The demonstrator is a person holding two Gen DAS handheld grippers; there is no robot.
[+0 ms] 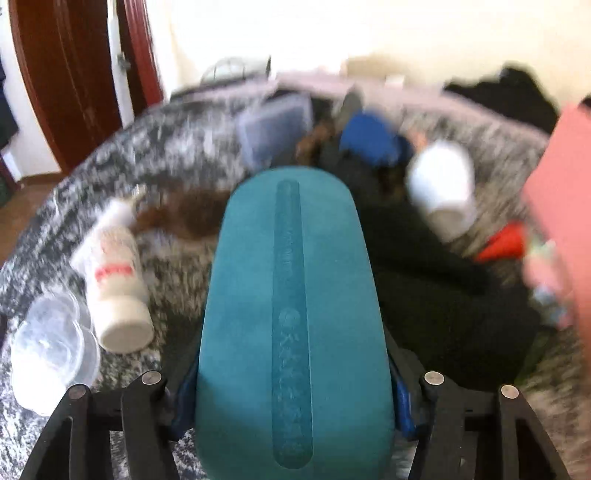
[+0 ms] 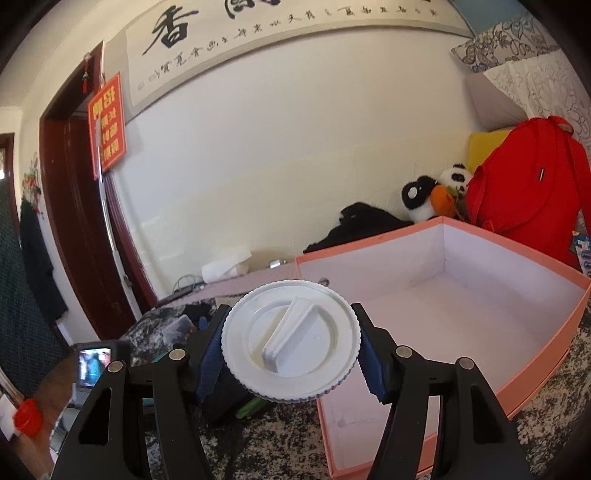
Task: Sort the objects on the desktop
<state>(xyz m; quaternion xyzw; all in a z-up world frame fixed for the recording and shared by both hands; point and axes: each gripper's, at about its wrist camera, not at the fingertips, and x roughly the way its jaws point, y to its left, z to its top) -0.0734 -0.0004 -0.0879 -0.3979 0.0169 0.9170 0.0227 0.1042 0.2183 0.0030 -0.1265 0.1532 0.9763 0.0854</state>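
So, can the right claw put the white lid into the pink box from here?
Probably yes. The right claw grips the white lid beside the pink box, whose top is open, and nothing stands between them.

A calligraphy scroll (image 2: 295,33) hangs above a red sign (image 2: 108,125); plush panda (image 2: 424,197) sits beside red backpack (image 2: 524,192).

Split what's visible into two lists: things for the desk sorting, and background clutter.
For sorting: teal case in left gripper; white lid in right gripper; pink box; white bottle.
Background: red backpack; panda plush; calligraphy scroll.
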